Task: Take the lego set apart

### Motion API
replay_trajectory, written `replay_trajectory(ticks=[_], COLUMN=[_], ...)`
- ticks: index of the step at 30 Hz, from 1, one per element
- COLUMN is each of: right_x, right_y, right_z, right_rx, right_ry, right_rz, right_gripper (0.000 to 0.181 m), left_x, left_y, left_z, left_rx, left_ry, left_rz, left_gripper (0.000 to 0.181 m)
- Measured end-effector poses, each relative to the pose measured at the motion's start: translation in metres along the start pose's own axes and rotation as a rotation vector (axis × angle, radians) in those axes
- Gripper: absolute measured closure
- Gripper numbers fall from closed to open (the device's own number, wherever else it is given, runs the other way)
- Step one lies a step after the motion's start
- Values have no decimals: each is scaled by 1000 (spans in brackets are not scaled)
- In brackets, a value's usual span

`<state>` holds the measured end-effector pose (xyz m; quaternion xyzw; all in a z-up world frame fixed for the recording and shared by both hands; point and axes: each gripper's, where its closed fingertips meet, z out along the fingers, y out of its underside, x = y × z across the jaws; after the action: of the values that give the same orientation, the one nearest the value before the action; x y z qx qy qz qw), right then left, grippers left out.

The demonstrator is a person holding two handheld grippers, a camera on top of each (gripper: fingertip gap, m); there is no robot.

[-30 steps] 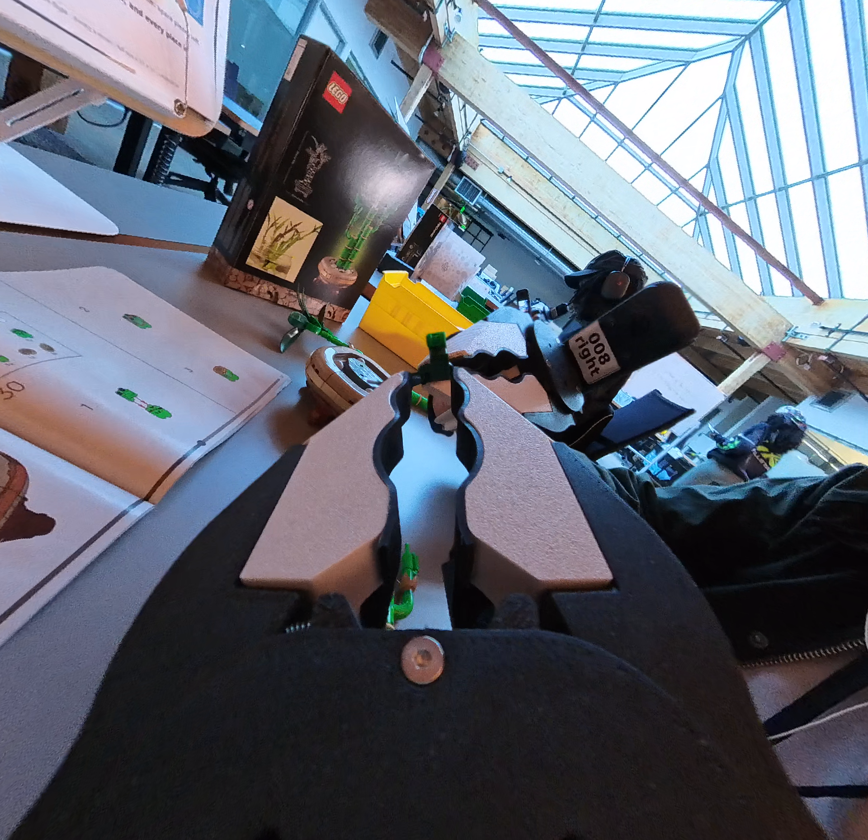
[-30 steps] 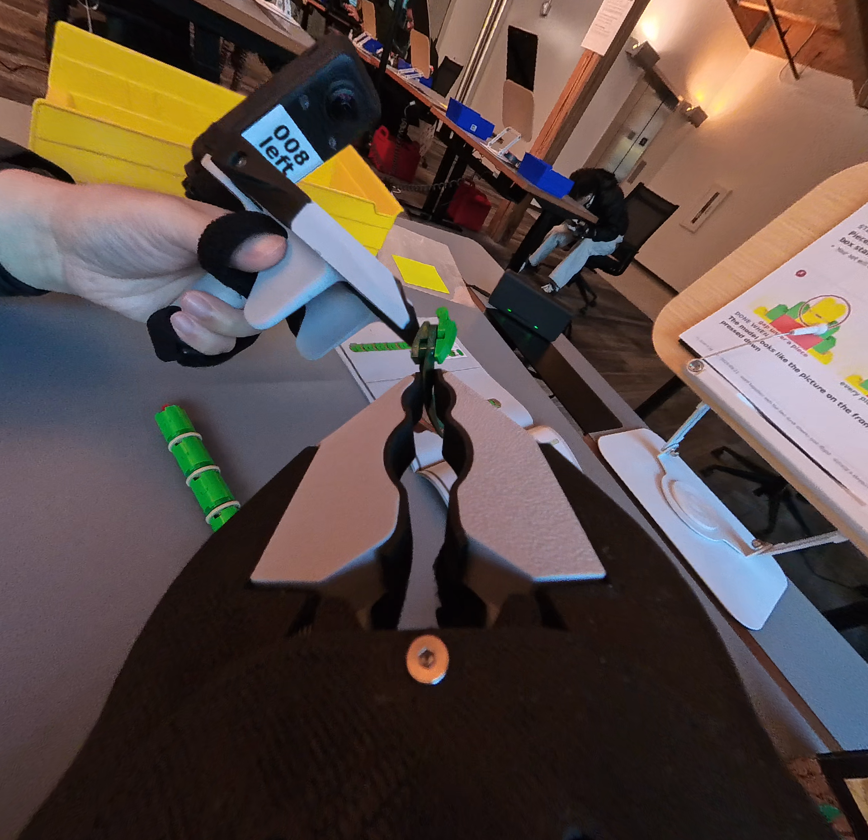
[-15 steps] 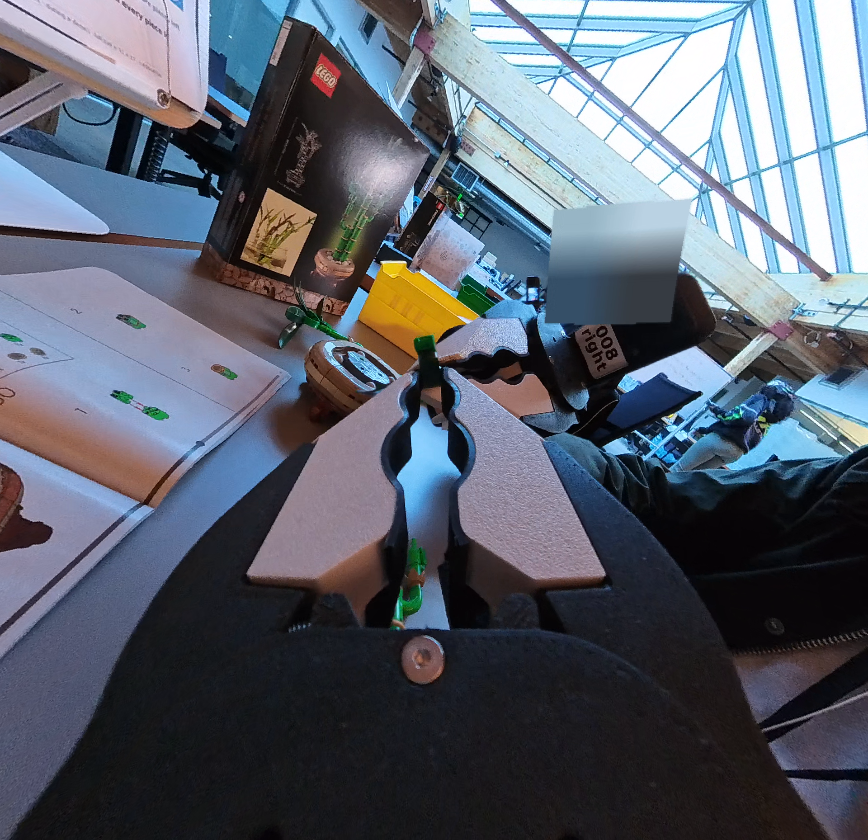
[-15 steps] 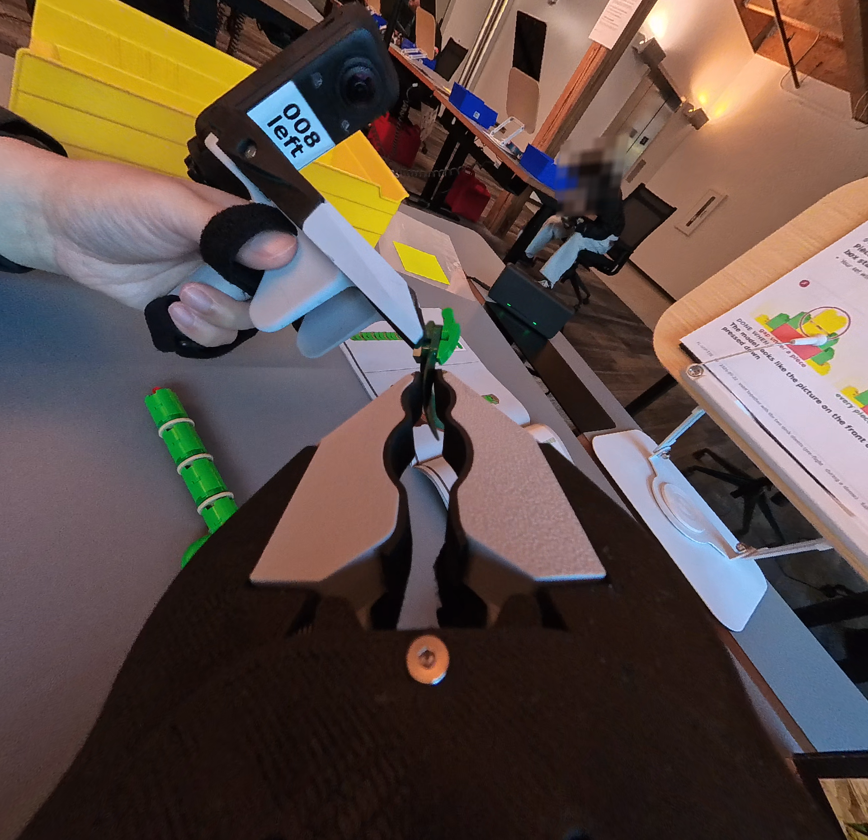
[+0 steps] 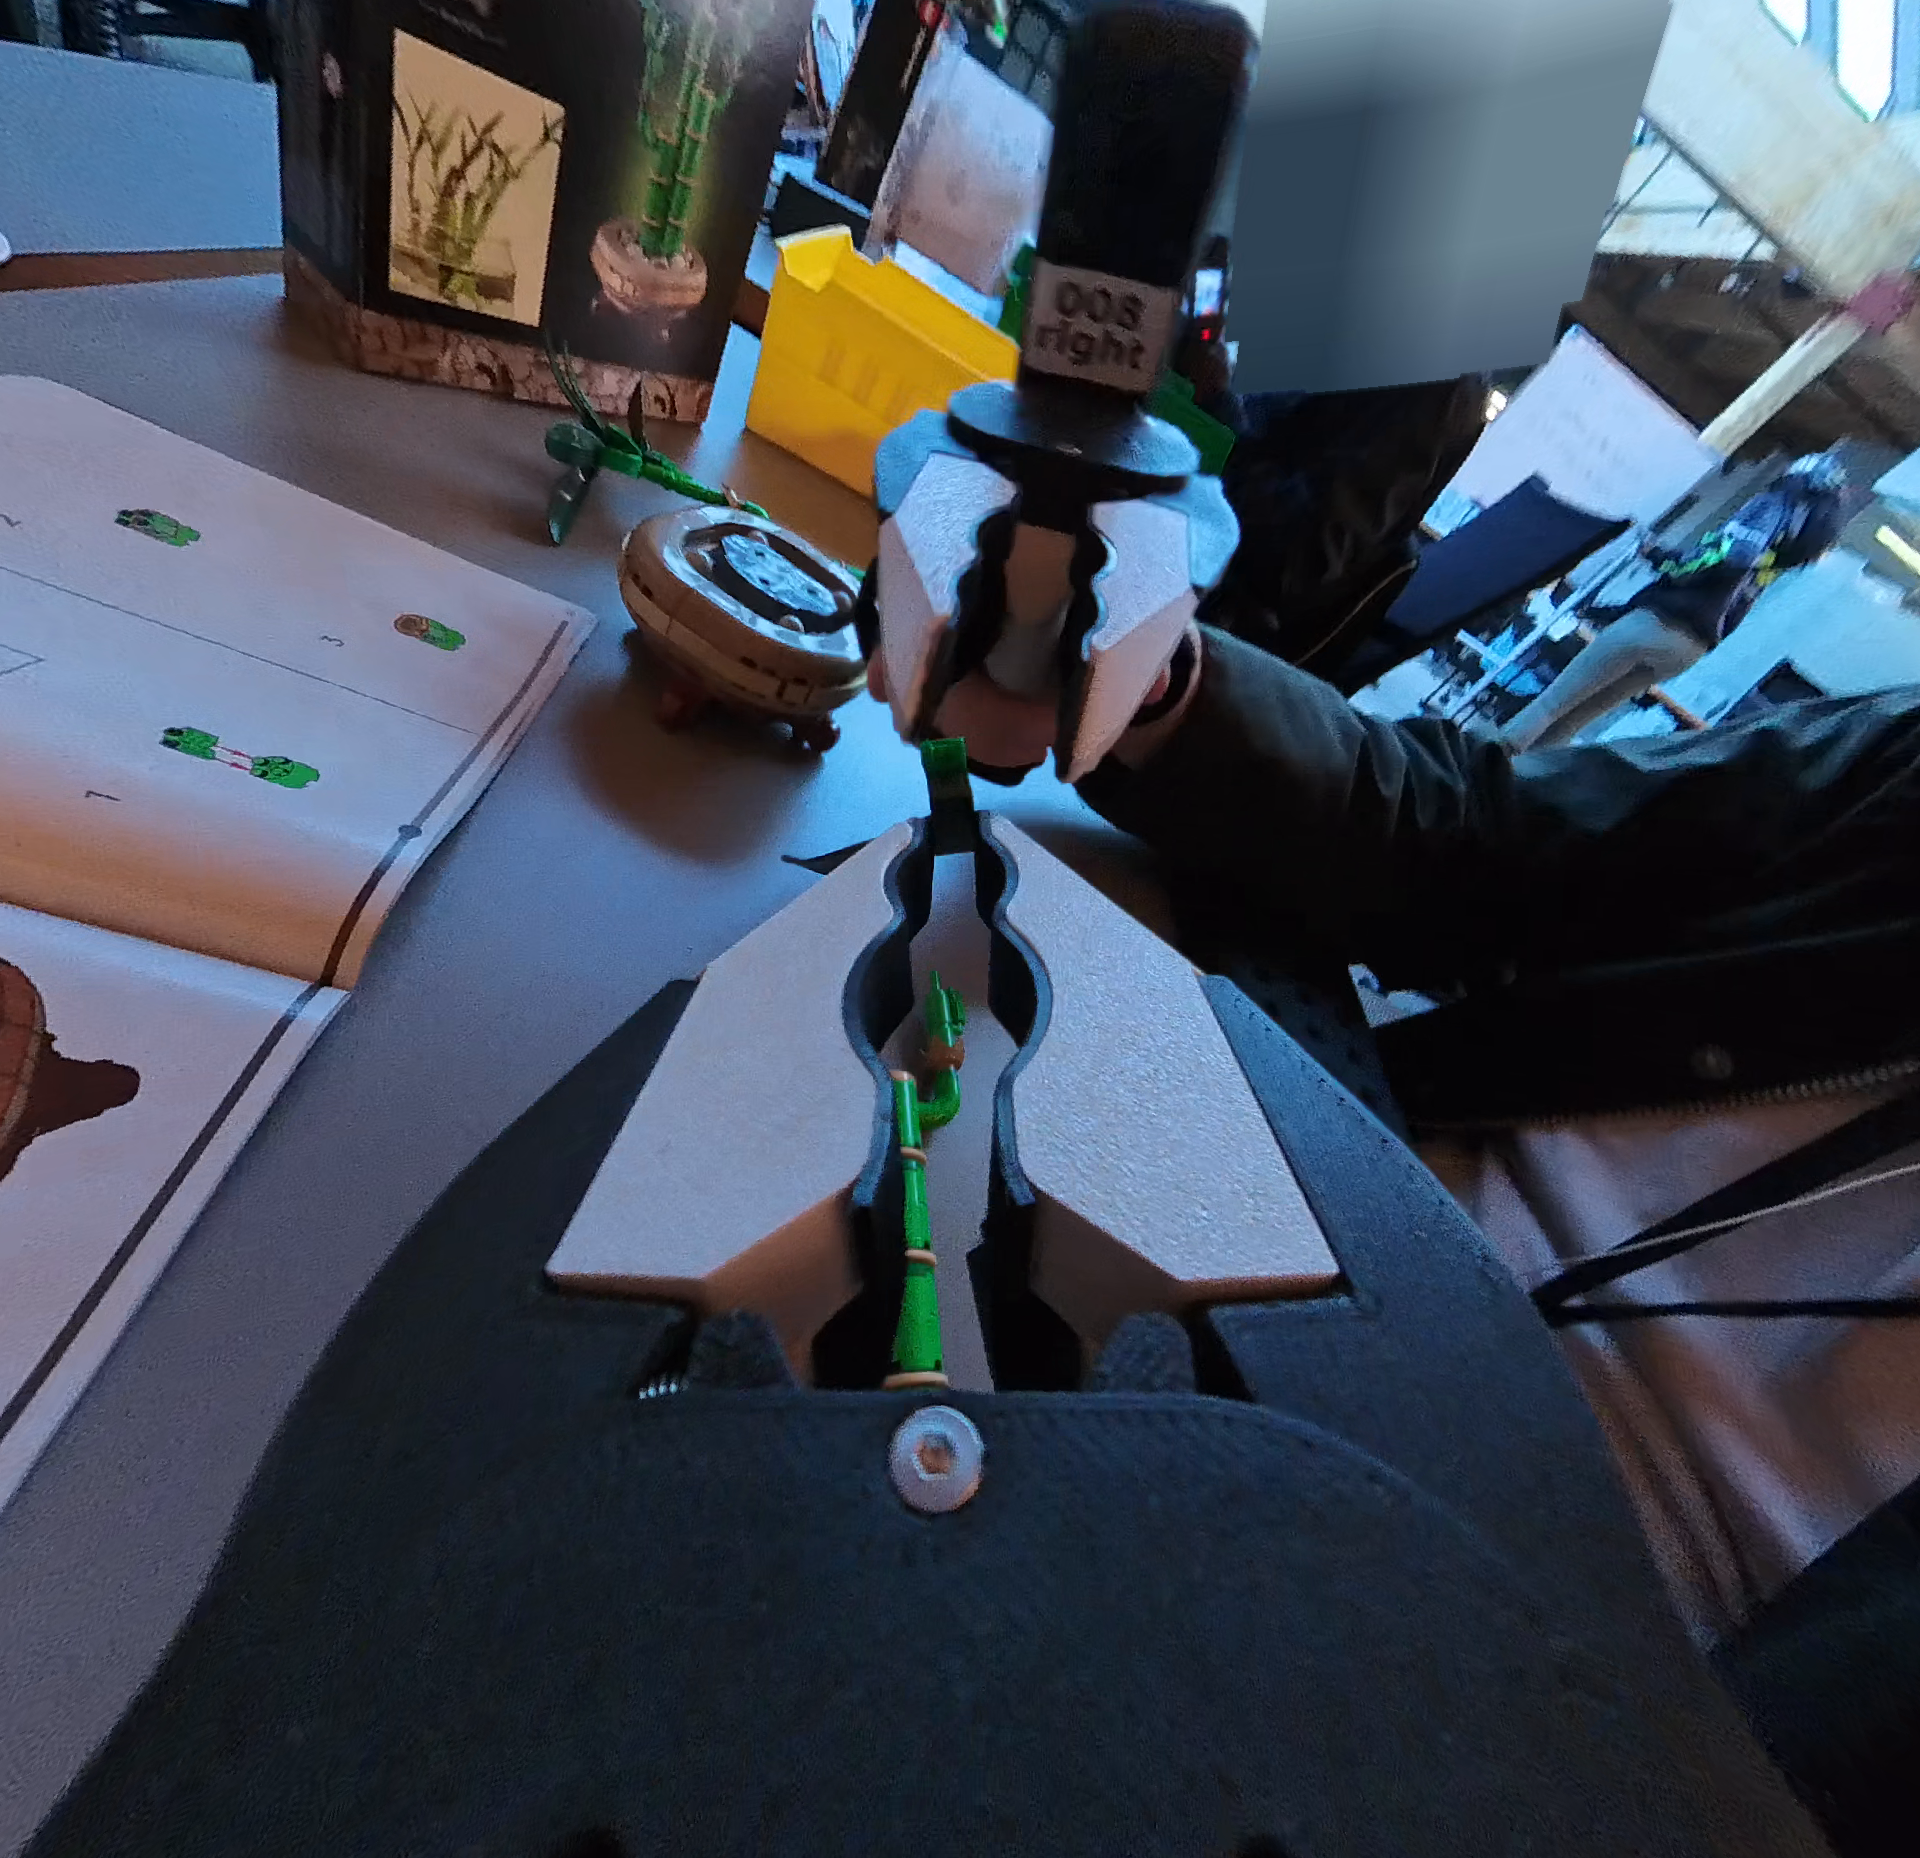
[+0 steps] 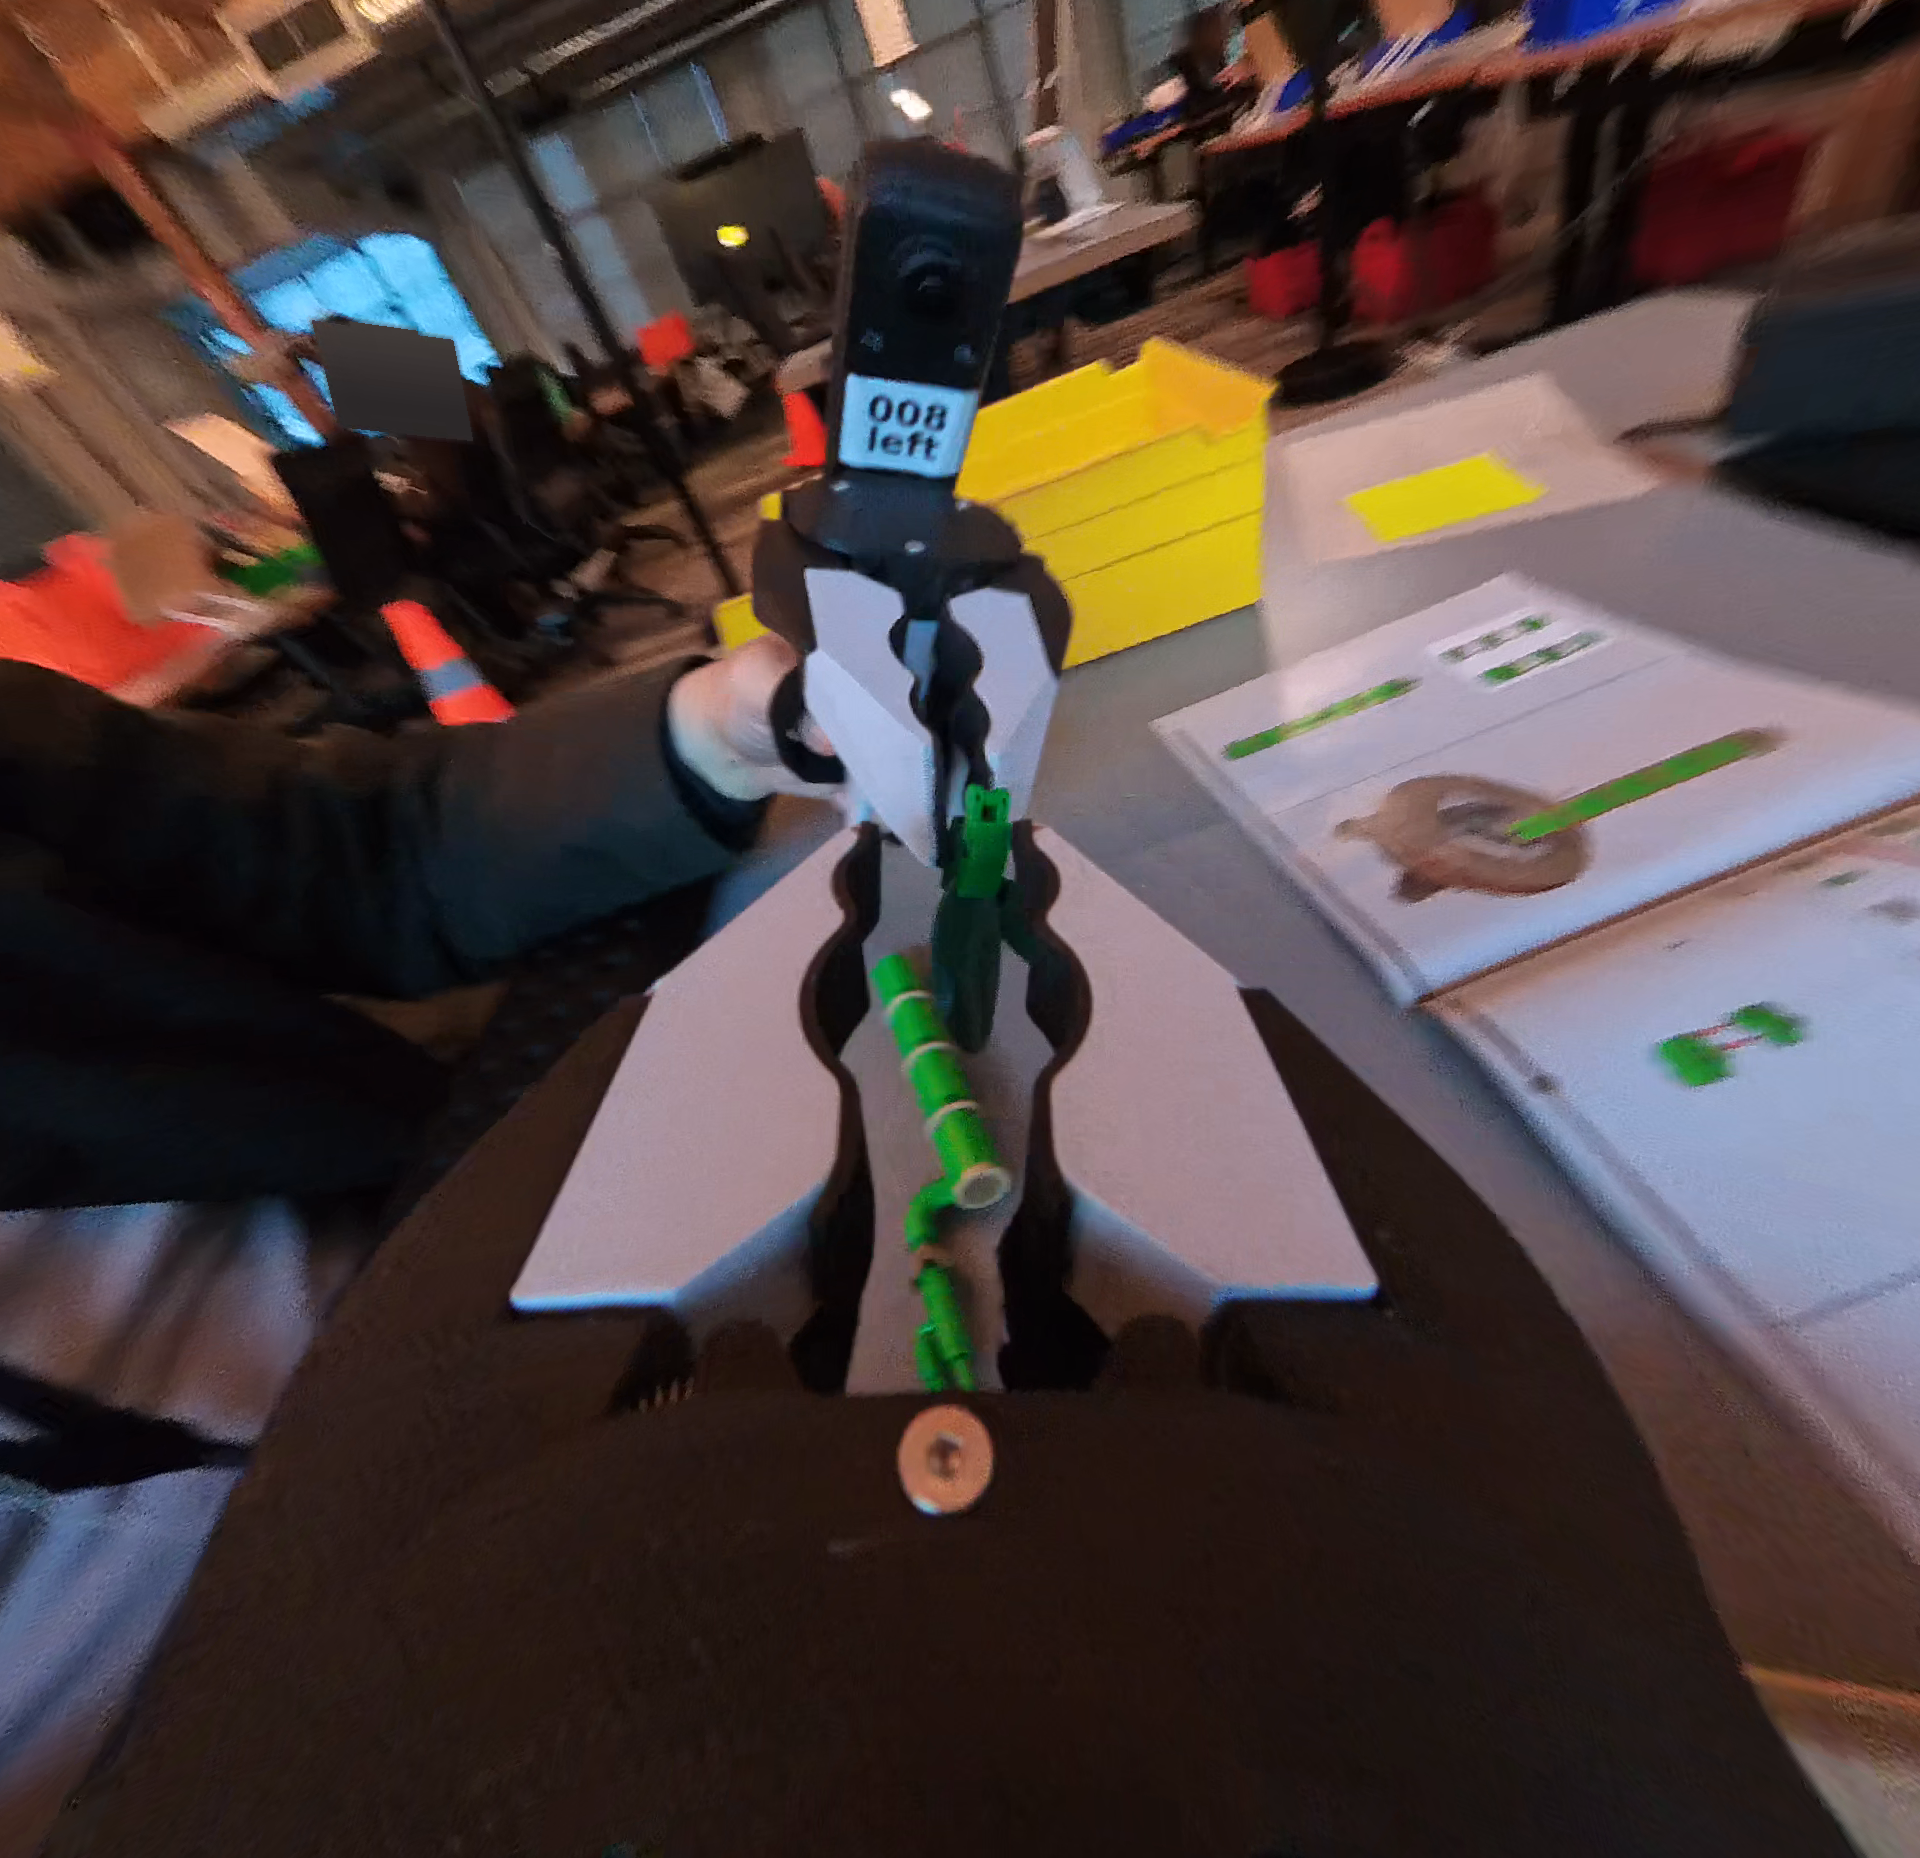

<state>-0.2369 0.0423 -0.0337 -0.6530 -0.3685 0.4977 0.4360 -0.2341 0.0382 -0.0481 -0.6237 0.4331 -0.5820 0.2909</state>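
Green leaf piece (image 5: 948, 792) half hidden between left tongs (image 5: 948, 837)

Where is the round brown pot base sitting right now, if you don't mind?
In the left wrist view, the pot base sits on the table between the open instruction booklet and the right gripper.

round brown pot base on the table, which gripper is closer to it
Right. The right gripper hangs just beside the pot base, near its rim. The left gripper sits farther back, nearer the camera, shut on a small green piece.

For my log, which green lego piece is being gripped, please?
The small leaf piece in the left gripper; stalk and sprig lie on the table.
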Motion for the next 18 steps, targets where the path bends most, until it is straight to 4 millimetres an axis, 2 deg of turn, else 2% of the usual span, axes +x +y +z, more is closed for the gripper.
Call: replay_trajectory(ticks=[2,7,14,18], right_x=[3,-1,-6,-5], right_y=[7,20,21,8], right_z=[1,2,1,-2], right_rx=[-21,-89,-94,-24], right_ry=[-42,-102,-158,-162], right_rz=[98,119,183,237], right_gripper=[162,172,175,175], left_x=[4,7,11,12], left_y=[6,15,15,1], left_z=[3,8,8,5], left_rx=[-49,-111,-104,1], left_ry=[4,-6,28,62], left_rz=[32,102,72,9], left_gripper=[175,175,175,175])
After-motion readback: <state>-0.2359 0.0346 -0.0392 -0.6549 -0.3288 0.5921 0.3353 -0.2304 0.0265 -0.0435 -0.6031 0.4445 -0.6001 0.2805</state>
